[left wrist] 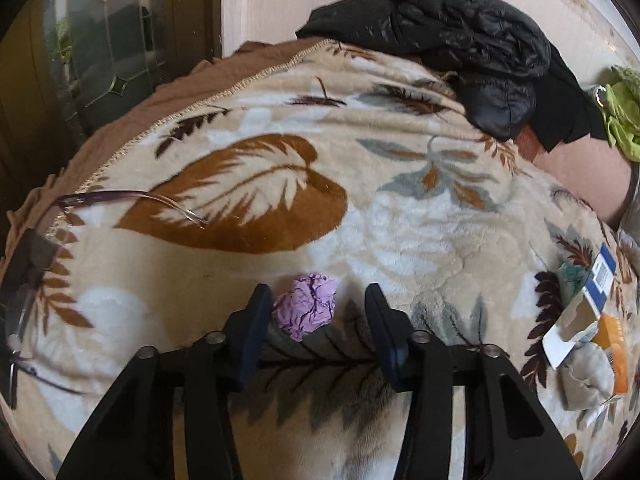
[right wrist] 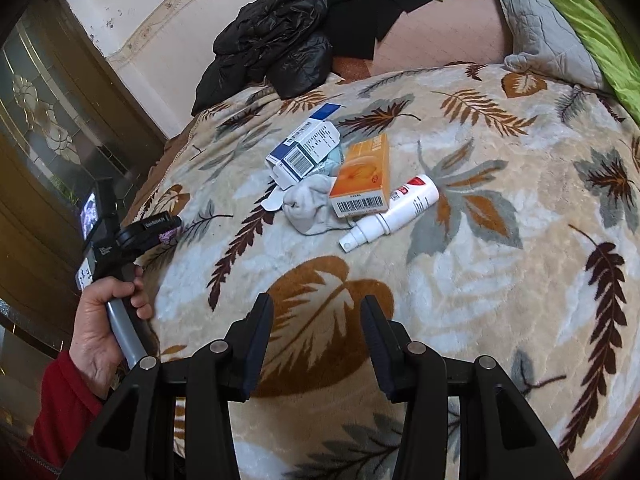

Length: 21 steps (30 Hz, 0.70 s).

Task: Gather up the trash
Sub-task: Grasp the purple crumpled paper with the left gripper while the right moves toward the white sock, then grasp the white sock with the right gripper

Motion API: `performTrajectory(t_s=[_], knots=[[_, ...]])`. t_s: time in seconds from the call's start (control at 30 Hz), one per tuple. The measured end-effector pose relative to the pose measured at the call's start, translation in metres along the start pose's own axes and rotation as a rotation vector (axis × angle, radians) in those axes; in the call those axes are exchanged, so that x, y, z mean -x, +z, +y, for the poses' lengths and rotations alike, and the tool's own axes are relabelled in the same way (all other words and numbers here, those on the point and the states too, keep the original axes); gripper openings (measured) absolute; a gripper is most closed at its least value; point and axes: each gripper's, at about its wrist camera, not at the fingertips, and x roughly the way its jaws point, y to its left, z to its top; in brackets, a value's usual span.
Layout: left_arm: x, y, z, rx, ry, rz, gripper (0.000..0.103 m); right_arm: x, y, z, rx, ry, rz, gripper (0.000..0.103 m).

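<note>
A leaf-patterned blanket [right wrist: 460,280] covers the bed. At its far edge lies a black jacket [left wrist: 460,40]. In the middle of the blanket sit a blue-white box [right wrist: 304,152], an orange box [right wrist: 362,178], a grey sock [right wrist: 310,208] and a white spray bottle [right wrist: 394,210], all touching. The left gripper [left wrist: 316,304] has its 2 fingers spread around a crumpled purple paper [left wrist: 308,306]; the paper touches the left finger only. The right gripper [right wrist: 316,316] hovers over the blanket, fingers apart, nothing between them.

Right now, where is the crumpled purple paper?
In the left wrist view, the crumpled purple paper lies on the leaf-print blanket, between the left gripper's fingers, beside its left one.
</note>
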Motion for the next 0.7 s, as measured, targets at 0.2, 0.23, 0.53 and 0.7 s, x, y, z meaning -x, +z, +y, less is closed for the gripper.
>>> performTrajectory(t_s=[0.2, 0.23, 0.53, 0.7], knots=[[-0.006, 0.002, 0.001, -0.013, 0.005, -0.005, 0.028, -0.010, 0.010, 0.008, -0.005, 0.019, -0.008, 0.049], [-0.004, 0.002, 0.002, -0.011, 0.000, -0.010, 0.027, -0.011, 0.012, 0.009, -0.004, 0.021, -0.011, 0.049], [0.052, -0.011, -0.044, -0.132, -0.177, -0.118, 0.027, -0.035, 0.040, 0.017, 0.026, -0.001, -0.040, 0.049], [0.075, -0.020, -0.067, -0.219, -0.214, -0.175, 0.027, -0.063, 0.059, 0.028, 0.070, 0.008, -0.026, 0.049]])
